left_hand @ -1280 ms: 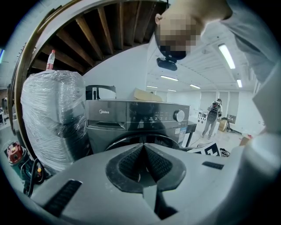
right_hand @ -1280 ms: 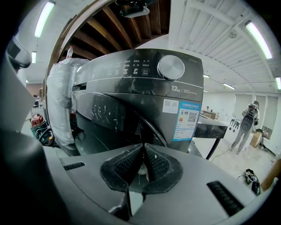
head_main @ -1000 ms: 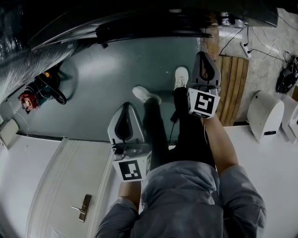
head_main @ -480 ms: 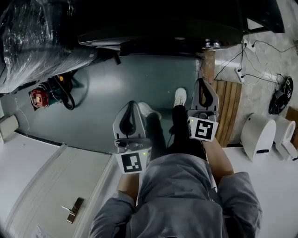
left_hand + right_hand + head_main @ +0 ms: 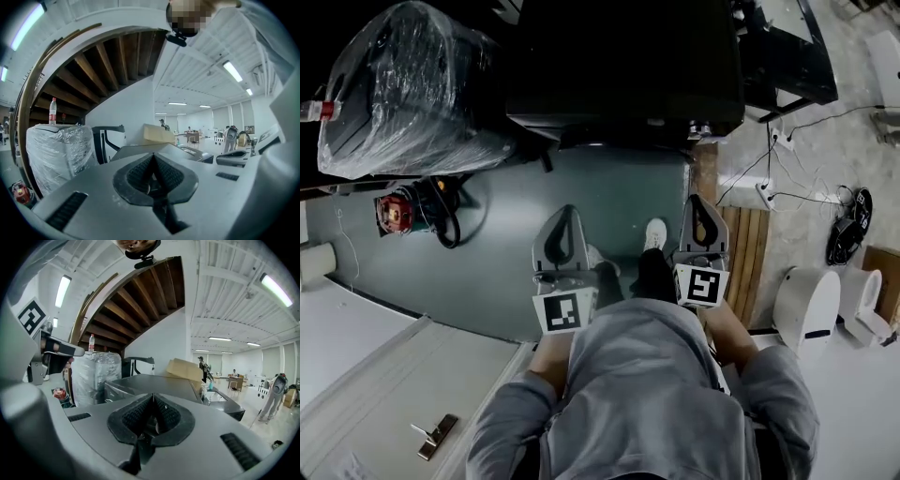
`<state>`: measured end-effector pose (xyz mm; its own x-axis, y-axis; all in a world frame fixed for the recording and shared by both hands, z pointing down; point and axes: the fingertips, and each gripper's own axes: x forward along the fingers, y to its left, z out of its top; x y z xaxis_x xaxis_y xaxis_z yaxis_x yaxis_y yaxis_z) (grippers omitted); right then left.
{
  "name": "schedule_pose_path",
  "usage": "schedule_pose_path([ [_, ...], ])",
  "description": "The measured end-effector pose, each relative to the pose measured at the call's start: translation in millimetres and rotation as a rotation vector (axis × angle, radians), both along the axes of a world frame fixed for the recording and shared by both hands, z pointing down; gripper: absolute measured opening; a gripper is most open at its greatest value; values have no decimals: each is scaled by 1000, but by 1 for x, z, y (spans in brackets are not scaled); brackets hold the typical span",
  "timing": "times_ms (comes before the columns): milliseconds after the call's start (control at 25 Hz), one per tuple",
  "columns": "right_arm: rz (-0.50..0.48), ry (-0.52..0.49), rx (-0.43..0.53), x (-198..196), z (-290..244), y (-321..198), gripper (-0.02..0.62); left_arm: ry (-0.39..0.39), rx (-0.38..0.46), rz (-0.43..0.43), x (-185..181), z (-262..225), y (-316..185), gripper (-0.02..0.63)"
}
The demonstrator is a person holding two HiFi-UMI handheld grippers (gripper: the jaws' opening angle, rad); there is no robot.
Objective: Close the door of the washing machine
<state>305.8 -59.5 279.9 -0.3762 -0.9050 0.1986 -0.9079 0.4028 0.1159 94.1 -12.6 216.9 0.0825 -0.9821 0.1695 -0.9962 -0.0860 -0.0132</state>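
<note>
View from above of a person in soft grey clothing, standing on a smooth, dark green floor. Over the last second both arms have lifted and the camera has risen with them. The washing machine, a boxy matt-black block, now fills twelve o'clock, where only its front edge showed before. Nothing swings out over the floor. The door faces away from the camera, so it is probably shut and the task done or nearly so.

At ten o'clock sits a rounded bundle wrapped in crinkled clear plastic. At nine o'clock is a small, round red machine with a looped black hose. Just left of centre, the left gripper is smooth grey plastic tapering to a point. Its ribbed black rubber tongs are pressed together with nothing between them. Just right of centre, the right gripper matches it, tongs together and empty. Neither touches the washing machine. At three o'clock lies a slatted wooden board, with a glossy, rounded white appliance at four o'clock.
</note>
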Motion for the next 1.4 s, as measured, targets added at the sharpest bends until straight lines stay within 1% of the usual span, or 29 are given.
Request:
schedule_pose_path([
  [120, 17, -20, 17, 5, -24, 7, 5, 4, 18, -6, -6, -16, 3, -2],
  [240, 36, -32, 28, 10, -41, 14, 3, 28, 26, -11, -12, -25, 4, -2],
  [320, 45, -42, 32, 12, -48, 17, 3, 39, 30, -8, -14, -29, 3, -2],
  [480, 41, -49, 44, 9, -60, 21, 2, 64, 75, 14, -12, -48, -2, -2],
  [600, 35, -58, 53, 5, -67, 21, 0, 71, 90, 23, -11, -55, -3, -2],
  [760, 22, -44, 69, 1, -71, 17, -2, 71, 93, 26, -9, -57, -3, -2],
  [920, 33, -50, 77, 3, -74, 14, -2, 84, 89, 15, -8, -54, -1, -2],
  [1040, 36, -43, 72, 5, -72, 13, -2, 100, 83, 14, -8, -53, -1, -2],
  [1400, 41, -31, 54, 12, -66, 11, -2, 97, 85, 10, -6, -54, -4, -2],
])
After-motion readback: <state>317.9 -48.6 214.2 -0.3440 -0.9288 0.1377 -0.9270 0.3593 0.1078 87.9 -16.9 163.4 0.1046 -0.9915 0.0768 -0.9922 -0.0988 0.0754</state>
